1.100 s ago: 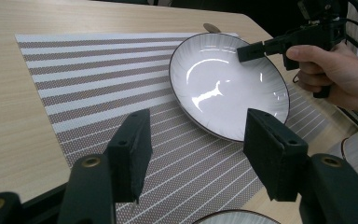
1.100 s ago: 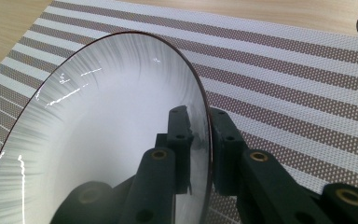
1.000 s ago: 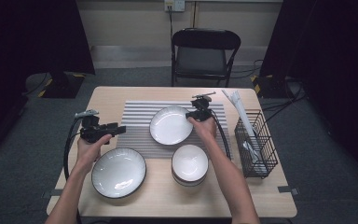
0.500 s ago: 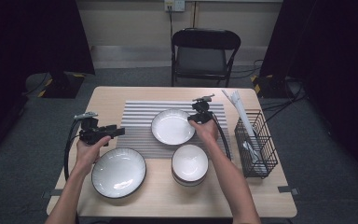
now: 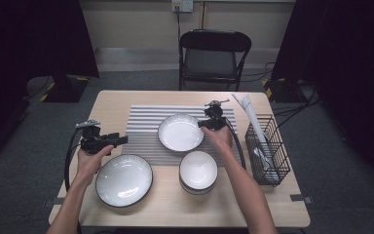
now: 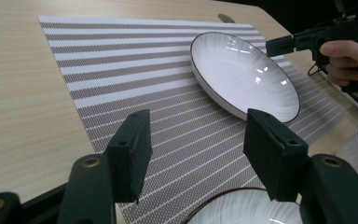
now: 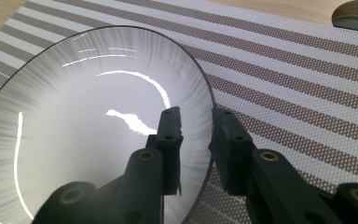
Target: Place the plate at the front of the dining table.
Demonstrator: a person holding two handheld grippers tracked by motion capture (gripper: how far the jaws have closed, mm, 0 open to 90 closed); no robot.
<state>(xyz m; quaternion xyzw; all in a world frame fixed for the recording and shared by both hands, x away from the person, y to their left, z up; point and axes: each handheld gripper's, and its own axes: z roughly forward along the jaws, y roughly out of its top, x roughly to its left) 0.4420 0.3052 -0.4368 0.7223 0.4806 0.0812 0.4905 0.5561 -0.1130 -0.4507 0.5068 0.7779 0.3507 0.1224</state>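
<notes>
From the high view, the right gripper point(image 5: 208, 123) is gripping the round white ribbed plate point(image 5: 180, 132) over the striped placemat point(image 5: 143, 131), while in the left gripper view the left gripper point(image 6: 193, 151) is waiting wide and empty, and in the right gripper view the jaws are pinching the rim, the plate apparently tilted, not yet set flat.

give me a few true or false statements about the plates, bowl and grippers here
1. The right gripper has its jaws on either side of the rim of the plate on the striped mat. True.
2. The left gripper holds a plate. False: its jaws are wide apart with nothing between them.
3. The wire basket sits at the table's left edge. False: it is at the right.
4. A bowl sits near the front of the table. True.
</notes>
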